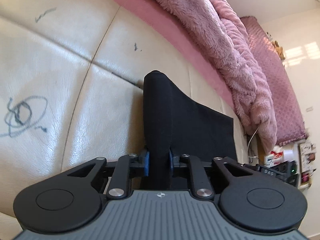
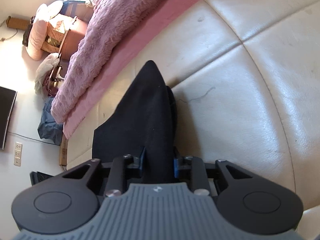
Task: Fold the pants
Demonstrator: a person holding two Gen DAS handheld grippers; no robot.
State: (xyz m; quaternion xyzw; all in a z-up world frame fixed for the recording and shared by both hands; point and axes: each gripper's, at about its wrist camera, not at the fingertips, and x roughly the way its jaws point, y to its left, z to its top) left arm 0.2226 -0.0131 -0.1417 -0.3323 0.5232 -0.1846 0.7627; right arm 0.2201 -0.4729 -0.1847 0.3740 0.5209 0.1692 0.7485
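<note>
Black pants (image 1: 180,116) lie on a cream leather surface (image 1: 60,60). In the left wrist view a raised fold of the black cloth runs straight between the blue pads (image 1: 147,163) of my left gripper (image 1: 159,162), which is shut on it. The right wrist view shows the same pants (image 2: 148,108) bunched into a peak. My right gripper (image 2: 159,161) is shut on that cloth, its blue pads (image 2: 176,167) pressing both sides. The cloth hides the fingertips of both grippers.
A fluffy pink blanket (image 1: 230,46) lies on a pink mattress edge (image 1: 152,18) just behind the pants. Pen scribbles (image 1: 22,114) mark the leather. Beyond the bed are a floor (image 2: 12,60), a dark screen (image 2: 6,116), bags (image 2: 48,124) and clutter (image 1: 286,160).
</note>
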